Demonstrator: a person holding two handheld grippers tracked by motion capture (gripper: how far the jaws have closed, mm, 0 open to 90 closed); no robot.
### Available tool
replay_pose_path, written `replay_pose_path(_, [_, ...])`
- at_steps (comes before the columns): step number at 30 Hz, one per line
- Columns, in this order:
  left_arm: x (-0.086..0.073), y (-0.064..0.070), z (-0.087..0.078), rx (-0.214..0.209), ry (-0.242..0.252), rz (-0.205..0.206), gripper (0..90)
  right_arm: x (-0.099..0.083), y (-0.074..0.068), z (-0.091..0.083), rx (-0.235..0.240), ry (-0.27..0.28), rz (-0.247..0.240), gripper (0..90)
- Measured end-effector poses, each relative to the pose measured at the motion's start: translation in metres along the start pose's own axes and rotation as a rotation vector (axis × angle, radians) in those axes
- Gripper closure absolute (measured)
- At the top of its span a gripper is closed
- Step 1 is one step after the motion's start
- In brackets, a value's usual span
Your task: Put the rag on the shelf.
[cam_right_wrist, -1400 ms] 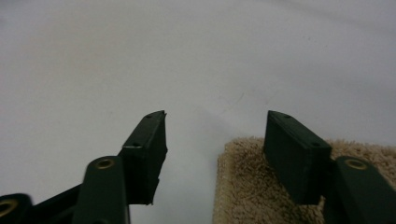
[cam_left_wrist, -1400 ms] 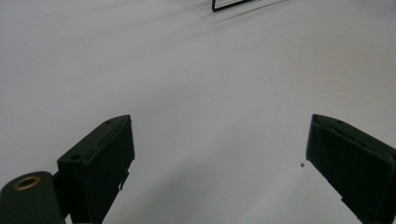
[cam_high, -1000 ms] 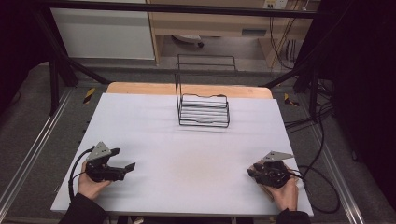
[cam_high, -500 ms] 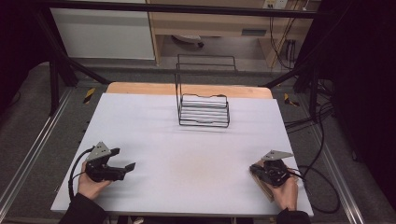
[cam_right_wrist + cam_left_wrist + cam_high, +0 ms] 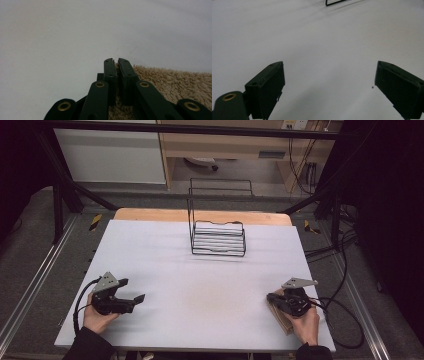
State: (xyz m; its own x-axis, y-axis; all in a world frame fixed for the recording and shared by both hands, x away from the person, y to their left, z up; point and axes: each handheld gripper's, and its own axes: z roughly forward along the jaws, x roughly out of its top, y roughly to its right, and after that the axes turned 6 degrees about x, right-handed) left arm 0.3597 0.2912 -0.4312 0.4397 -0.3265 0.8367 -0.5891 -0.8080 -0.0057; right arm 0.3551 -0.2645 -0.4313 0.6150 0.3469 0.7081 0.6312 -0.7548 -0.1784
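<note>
Towel [image 5: 281, 316]: you find it as a tan, folded strip at the near right corner of the white table [image 5: 200, 270] in the high view, under your right gripper [image 5: 272, 297]. Your left gripper [image 5: 137, 298] sits well apart at the near left, over bare surface. A black wire rack [image 5: 218, 237] stands toward the far edge, with grey floor and a pale cabinet beyond.

Your left gripper view shows the two black jaws spread wide over smooth, matte white tabletop, nothing between them; a corner of the rack [image 5: 334, 2] shows at the top.

Your right gripper view shows the jaws pressed together at the edge of the towel [image 5: 175, 80], its looped, nubby beige pile lying flat on the table; a sliver of pile shows between them.
</note>
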Motion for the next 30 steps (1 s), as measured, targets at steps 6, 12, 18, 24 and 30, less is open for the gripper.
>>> replay_pose_path(6, [0.0, 0.0, 0.0, 0.002, 0.0, 0.001, 9.0, 0.007, -0.004, 0.006, 0.023, 0.018, 0.0, 85.7])
replay_pose_path(12, [0.0, 0.0, 0.001, 0.003, -0.002, 0.001, 9.0, 0.016, -0.008, 0.012, 0.036, 0.033, -0.004, 85.6])
replay_pose_path(18, [0.0, 0.0, 0.001, 0.004, -0.001, -0.002, 9.0, 0.024, -0.014, 0.022, 0.042, 0.009, -0.019, 85.7])
replay_pose_path(24, [0.0, 0.0, 0.0, 0.005, 0.0, -0.001, 8.9, 0.027, -0.015, 0.026, 0.06, 0.01, -0.012, 85.7])
replay_pose_path(30, [0.0, 0.0, 0.001, 0.005, -0.003, 0.002, 9.0, 0.032, -0.021, 0.033, 0.069, 0.011, -0.026, 85.7])
